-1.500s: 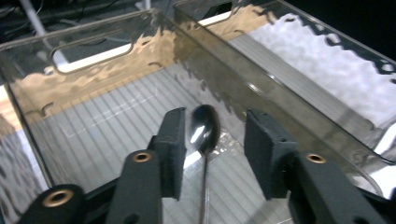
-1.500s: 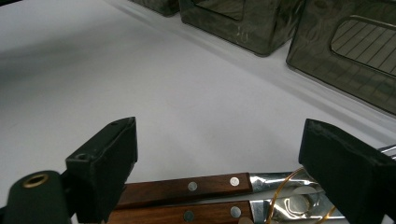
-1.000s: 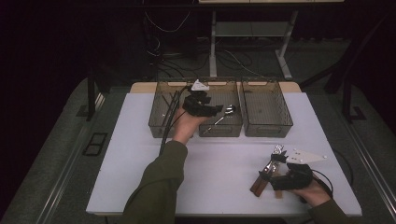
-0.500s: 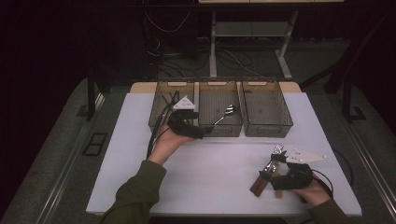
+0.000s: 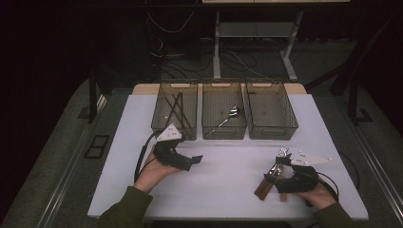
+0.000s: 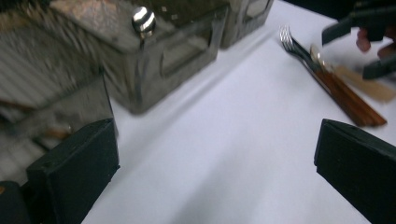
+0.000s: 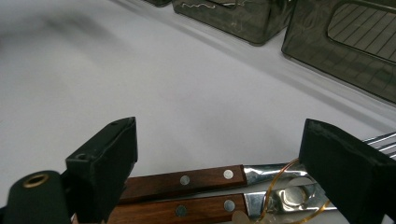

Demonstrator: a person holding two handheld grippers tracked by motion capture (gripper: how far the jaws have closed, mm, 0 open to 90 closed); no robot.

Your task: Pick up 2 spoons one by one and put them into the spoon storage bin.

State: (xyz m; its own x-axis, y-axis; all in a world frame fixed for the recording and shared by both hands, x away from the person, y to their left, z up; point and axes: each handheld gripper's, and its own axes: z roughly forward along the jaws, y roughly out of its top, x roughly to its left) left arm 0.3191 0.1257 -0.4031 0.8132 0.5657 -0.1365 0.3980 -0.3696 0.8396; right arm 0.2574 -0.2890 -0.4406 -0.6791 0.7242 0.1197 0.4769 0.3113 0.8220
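Left gripper near the left bin, jaws just opened wide, empty. Right gripper gapes around wood-handled cutlery lying near-right on the table, not pinching it

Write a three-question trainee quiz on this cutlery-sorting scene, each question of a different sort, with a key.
1. True or false: the left gripper is clamped on a spoon.
2. Which bin holds the dark sticks? A left bin B middle bin C right bin
3. What lies at the right gripper?

Key:
1. False; its jaws stand open, having just been opening, with nothing between them.
2. A
3. Wooden-handled cutlery, flat on the table.
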